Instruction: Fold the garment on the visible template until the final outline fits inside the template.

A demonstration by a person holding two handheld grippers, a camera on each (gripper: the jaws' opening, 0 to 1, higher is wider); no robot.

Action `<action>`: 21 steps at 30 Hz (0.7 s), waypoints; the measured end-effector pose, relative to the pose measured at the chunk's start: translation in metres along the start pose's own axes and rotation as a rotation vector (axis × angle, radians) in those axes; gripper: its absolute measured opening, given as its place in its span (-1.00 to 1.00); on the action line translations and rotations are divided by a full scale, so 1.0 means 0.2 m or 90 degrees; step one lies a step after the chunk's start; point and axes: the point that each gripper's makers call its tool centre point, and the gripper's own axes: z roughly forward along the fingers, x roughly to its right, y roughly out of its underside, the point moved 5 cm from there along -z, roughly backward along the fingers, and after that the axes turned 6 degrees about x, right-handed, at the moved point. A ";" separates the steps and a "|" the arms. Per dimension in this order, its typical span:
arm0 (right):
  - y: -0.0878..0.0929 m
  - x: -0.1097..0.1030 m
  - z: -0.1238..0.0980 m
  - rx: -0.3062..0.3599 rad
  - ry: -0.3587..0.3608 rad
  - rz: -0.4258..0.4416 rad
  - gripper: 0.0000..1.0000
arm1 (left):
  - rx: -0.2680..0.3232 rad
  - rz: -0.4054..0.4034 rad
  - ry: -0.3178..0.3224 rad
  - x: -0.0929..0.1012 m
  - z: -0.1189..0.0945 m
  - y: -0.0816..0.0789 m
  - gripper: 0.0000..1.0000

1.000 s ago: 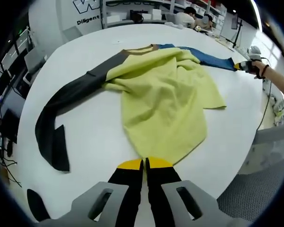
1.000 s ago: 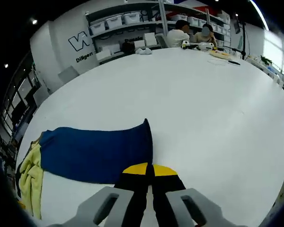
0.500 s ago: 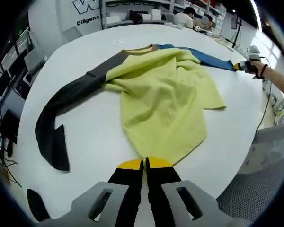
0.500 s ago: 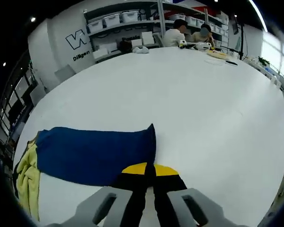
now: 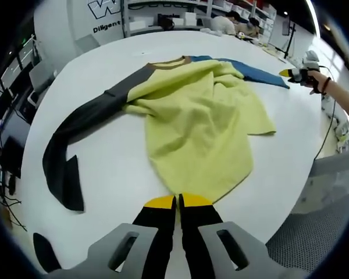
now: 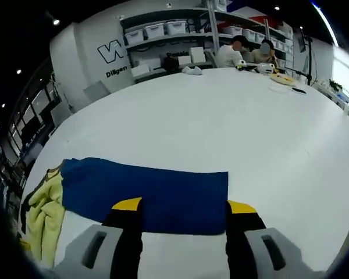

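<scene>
Left gripper view, garment (image 5: pixel 200 131): yellow body mid-frame on the white counter (image 5: pixel 116 168), dark sleeve (image 5: pixel 75 139) lower left, blue sleeve (image 5: pixel 259 71) upper right.
Left claw (image 5: pixel 178 201): pressed together at the hem.
Right claw (image 6: pixel 184 205): spread over the blue cuff (image 6: pixel 212 195).
Advice: flatten the bunched body before folding sleeves inward.

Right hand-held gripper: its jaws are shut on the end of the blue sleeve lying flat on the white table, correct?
Not quite. The right hand-held gripper has its jaws spread open, not gripping the blue sleeve, as the right gripper view shows. The sleeve does lie flat on the white table.
</scene>
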 end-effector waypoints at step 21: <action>0.00 -0.59 -0.08 -0.012 -0.214 -0.108 0.99 | 0.007 0.006 0.012 0.02 0.00 0.00 -0.96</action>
